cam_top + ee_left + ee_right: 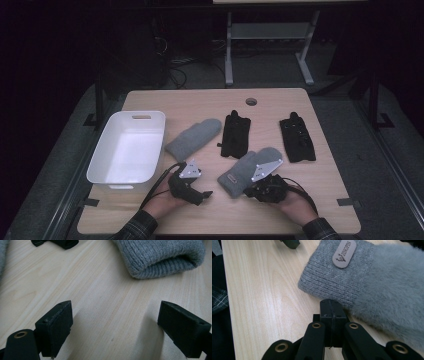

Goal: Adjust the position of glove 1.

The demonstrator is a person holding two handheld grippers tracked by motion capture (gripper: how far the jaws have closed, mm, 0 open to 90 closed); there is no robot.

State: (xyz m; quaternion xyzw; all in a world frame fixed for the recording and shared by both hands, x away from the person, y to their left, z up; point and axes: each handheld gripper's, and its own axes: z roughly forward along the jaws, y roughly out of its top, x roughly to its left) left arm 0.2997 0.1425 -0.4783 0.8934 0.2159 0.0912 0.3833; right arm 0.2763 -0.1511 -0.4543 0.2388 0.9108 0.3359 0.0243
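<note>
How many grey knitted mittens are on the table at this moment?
2. One grey knitted mitten lies just right of the white plastic bin, pointing up-right. The other grey mitten lies at the near centre, its edge at the right tool. None looks hidden.

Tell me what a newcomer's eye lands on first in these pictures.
Four gloves lie across the wooden table: a grey mitten left of centre, a second grey mitten nearer the person, and two black gloves farther back. A white bin sits at the left. The right tool, jaws shut, sits at the near mitten's edge; the left tool is open over bare wood.
</note>
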